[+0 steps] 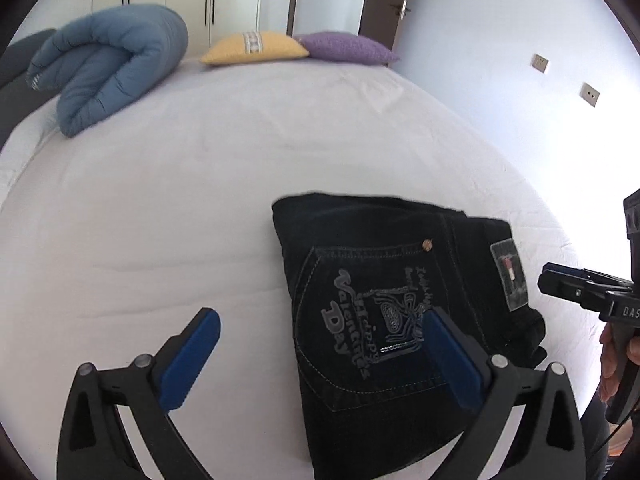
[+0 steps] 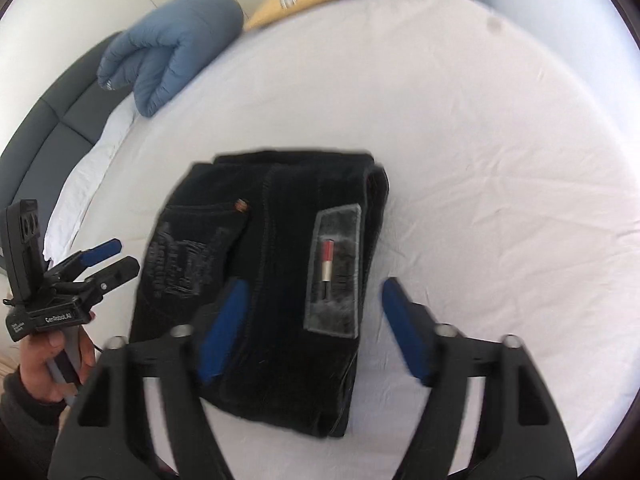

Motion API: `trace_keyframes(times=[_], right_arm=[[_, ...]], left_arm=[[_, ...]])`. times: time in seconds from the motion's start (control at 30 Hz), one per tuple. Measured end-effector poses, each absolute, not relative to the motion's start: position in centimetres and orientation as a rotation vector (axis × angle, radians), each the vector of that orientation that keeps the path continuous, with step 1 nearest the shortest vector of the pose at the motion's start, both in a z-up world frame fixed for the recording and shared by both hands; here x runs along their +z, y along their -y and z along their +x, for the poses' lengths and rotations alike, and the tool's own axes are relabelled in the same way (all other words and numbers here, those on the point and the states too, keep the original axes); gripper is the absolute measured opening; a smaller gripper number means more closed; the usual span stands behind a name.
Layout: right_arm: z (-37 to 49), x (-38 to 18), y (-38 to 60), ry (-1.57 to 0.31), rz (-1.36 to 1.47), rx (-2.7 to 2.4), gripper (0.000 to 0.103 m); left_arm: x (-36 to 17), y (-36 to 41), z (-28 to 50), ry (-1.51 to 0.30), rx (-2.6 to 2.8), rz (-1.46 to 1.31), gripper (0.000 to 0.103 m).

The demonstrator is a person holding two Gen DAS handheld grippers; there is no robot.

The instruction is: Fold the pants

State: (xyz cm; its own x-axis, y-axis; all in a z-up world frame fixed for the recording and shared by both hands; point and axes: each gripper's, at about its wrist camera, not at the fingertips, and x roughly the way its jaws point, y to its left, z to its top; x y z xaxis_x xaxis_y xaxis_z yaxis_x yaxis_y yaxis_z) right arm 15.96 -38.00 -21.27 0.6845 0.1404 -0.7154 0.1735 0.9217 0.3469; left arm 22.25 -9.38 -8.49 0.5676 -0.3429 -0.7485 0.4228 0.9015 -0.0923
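Note:
Dark denim pants (image 1: 360, 232) lie folded into a compact rectangle on the white bed sheet (image 1: 180, 200), back pocket with pale embroidery facing up. My left gripper (image 1: 320, 316) hovers over their left edge, jaws wide open; one blue pad stands over the pocket, the other over bare sheet. In the right wrist view the pants (image 2: 280, 200) show a grey waist label (image 2: 336, 272). My right gripper (image 2: 316, 284) is open above that label end, nothing pressed between its pads. The left gripper (image 2: 124, 255) also shows at the left, held by a hand (image 2: 44, 360).
A rolled blue duvet (image 1: 116, 68) lies at the far left of the bed. A yellow pillow (image 1: 256, 46) and a purple pillow (image 1: 344, 46) sit at the far edge. A dark grey headboard (image 2: 44, 140) borders the left side. A white wall (image 1: 500, 80) runs along the right.

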Motion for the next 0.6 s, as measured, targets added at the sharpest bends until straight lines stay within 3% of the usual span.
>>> trace_keyframes(times=[0.33, 0.4, 0.43, 0.6], right_arm=[[6.4, -7.3, 28.6, -0.404, 0.125, -0.224, 0.077], [3.4, -4.8, 26.7, -0.277, 0.064, -0.277, 0.089], [2.4, -3.8, 25.9, -0.225, 0.045, -0.288, 0.100], [-1.4, 0.1, 24.3, -0.156, 0.080, -0.249, 0.102]], left_arm=[[5.4, 5.1, 11.2, -0.446, -0.262, 0.011, 0.103], [7.2, 4.2, 9.5, -0.399, -0.278, -0.032, 0.103], [8.1, 3.5, 8.8, -0.377, -0.291, -0.064, 0.103], [11.0, 1.6, 5.8, -0.271, -0.316, -0.109, 0.103]])
